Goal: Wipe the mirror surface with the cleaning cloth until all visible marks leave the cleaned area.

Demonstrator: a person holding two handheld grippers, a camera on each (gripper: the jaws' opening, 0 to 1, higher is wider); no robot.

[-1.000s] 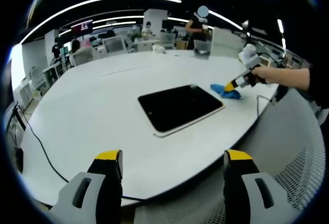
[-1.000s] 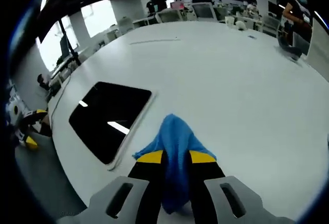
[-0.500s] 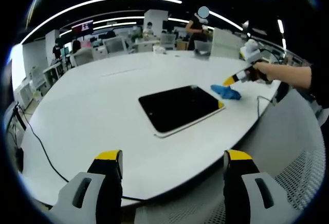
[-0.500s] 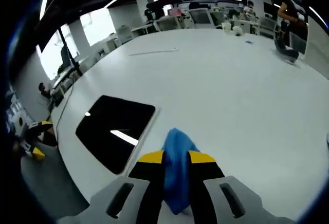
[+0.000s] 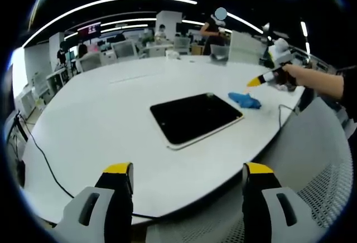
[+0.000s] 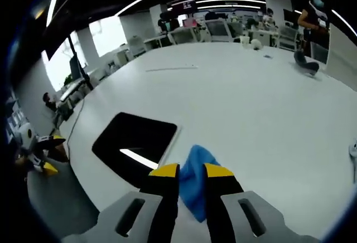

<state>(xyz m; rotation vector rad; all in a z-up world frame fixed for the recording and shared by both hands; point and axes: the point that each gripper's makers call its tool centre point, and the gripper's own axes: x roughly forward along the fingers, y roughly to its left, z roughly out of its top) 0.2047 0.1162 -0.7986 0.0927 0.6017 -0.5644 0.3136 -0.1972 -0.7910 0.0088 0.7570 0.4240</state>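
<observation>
We see the blue cleaning cloth [image 5: 244, 100] lying crumpled on the white table [image 5: 106, 115], just beside the far corner of the dark mirror [image 5: 195, 116], touching nothing else. In the left gripper view the right hand-held gripper [image 5: 254, 81] hangs above the cloth, clear of it; in the right gripper view its 2 yellow-tipped jaws stand close together with a narrow gap, the cloth [image 6: 195, 179] showing through that gap on the table below, so we judge it holds nothing. The left hand-held gripper [image 5: 187, 176] sits spread wide near the table's edge, well apart from the mirror. We expect the cloth to be light, soft and floppy, best pinched at a raised fold near its middle so it bunches into a pad. The mirror [image 6: 134, 142] looks thin, rigid and glossy, likely to slide on the smooth tabletop under pressure. Around us is an open office with desks, chairs, strip lights and a cable [image 5: 44, 159] trailing over the table.
</observation>
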